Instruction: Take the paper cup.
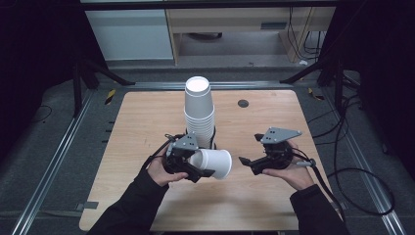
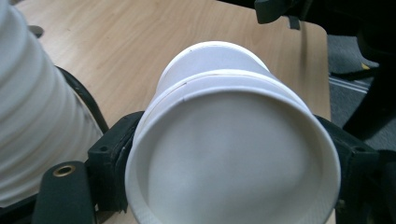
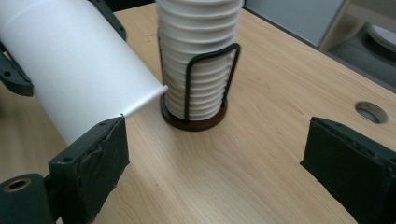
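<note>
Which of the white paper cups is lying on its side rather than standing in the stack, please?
The single cup clamped in the left gripper; it is held sideways above the table, while the other cups sit nested upside down in the wire holder.

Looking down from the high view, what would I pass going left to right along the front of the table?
Left hand → left tongs, gripping a paper cup lying sideways → right tongs, open → right hand.
</note>
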Motion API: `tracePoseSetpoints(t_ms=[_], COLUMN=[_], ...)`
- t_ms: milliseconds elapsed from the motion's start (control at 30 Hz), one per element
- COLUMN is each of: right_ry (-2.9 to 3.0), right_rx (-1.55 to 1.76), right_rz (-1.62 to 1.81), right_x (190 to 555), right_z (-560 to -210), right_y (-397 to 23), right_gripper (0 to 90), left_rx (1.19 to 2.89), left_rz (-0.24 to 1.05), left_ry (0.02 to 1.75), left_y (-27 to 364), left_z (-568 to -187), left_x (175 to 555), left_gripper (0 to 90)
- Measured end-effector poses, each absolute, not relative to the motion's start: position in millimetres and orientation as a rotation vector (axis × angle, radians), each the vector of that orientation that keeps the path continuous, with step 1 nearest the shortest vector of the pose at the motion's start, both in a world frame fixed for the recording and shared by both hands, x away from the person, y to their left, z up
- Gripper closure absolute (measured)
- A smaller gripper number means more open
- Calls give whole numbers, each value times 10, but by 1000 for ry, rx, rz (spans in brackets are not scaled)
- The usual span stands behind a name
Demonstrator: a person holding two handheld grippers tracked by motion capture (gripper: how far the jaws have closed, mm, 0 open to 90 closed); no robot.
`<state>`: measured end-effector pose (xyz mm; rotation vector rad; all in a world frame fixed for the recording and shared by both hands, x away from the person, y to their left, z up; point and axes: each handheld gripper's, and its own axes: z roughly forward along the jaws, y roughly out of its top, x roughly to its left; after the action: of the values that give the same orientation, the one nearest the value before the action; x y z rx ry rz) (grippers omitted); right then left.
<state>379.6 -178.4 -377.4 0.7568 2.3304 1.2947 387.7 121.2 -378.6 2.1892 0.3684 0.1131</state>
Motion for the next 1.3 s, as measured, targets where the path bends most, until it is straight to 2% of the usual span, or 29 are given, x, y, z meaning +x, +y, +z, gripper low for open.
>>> tracePoseSetpoints(t_ms=[867, 1300], right_ry=[2084, 2069], right_rx=[1054, 1091], right_rz=[1427, 1438], right_x=[3708, 3647], right_z=[-3870, -3916], right_y=[-2130, -2116], right_gripper=[73, 67], left_rx=[2013, 1900], left_rz=[212, 300], left_ry=[446, 489], left_y=[911, 746], left_z=[-3815, -4083], left_x=[3940, 3868], left_gripper=[195, 196])
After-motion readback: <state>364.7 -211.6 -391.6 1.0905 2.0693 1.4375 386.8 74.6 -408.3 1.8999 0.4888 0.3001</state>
